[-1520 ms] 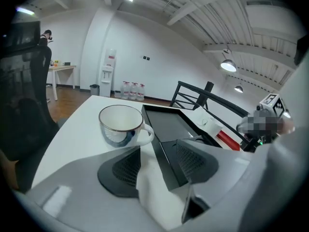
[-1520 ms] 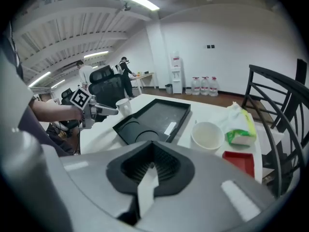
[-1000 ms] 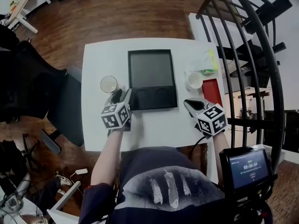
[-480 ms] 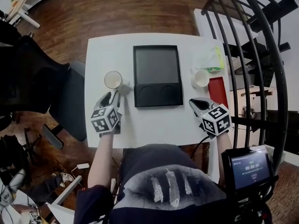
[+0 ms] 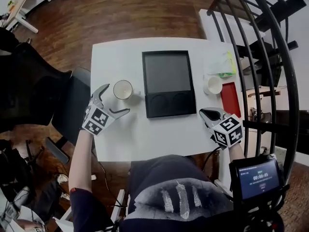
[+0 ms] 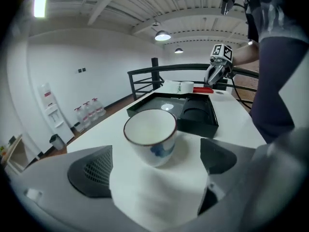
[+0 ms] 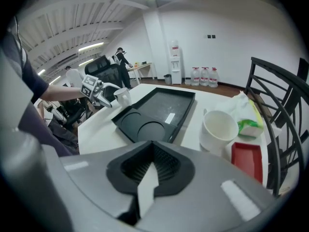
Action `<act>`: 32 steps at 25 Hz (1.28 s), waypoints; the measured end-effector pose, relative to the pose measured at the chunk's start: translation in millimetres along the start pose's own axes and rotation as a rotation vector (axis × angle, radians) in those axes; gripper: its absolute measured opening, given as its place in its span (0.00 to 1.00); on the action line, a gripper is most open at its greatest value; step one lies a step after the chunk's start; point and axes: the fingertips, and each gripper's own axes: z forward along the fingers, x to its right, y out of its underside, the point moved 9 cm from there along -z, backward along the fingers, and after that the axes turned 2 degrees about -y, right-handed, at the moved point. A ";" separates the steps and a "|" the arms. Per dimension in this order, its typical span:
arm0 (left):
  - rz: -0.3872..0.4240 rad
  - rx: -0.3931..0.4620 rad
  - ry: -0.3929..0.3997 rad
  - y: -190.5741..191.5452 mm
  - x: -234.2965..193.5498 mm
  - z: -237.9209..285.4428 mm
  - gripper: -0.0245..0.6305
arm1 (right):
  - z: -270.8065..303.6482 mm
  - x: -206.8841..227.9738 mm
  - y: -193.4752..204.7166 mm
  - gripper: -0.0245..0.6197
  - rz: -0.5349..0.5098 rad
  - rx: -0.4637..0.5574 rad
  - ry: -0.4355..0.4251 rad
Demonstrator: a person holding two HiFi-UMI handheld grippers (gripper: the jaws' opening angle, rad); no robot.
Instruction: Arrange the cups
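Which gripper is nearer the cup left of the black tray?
Left. The left gripper has just opened its jaws, with that cup at their mouth, untouched. The right gripper, shut, sits beyond the tray, near the other cup.

Tray (image 5: pixel 168 71) on table (image 5: pixel 145 139) between left cup (image 5: pixel 122 89) and right cup (image 5: pixel 213 85) (both outside)

White worktop (image 5: pixel 159 129), black tray (image 5: pixel 167 71); left-edge cup (image 6: pixel 149 132) white w/ blue blotch, dark rim; right-edge cup (image 5: pixel 213 85) plain white; flat box (image 5: pixel 230 99) beside it red.
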 end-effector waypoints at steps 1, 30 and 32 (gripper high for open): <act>0.014 0.015 0.026 -5.0 -4.1 6.8 0.90 | 0.7 -4.0 -1.5 0.04 -0.002 -0.002 -0.004; -0.057 0.324 0.038 -12.4 -19.4 29.8 0.68 | 7.0 9.4 -18.6 0.04 -0.017 0.286 0.014; -0.070 0.358 0.023 -26.2 -19.6 14.2 0.68 | 2.5 10.4 -19.8 0.04 -0.015 0.289 0.016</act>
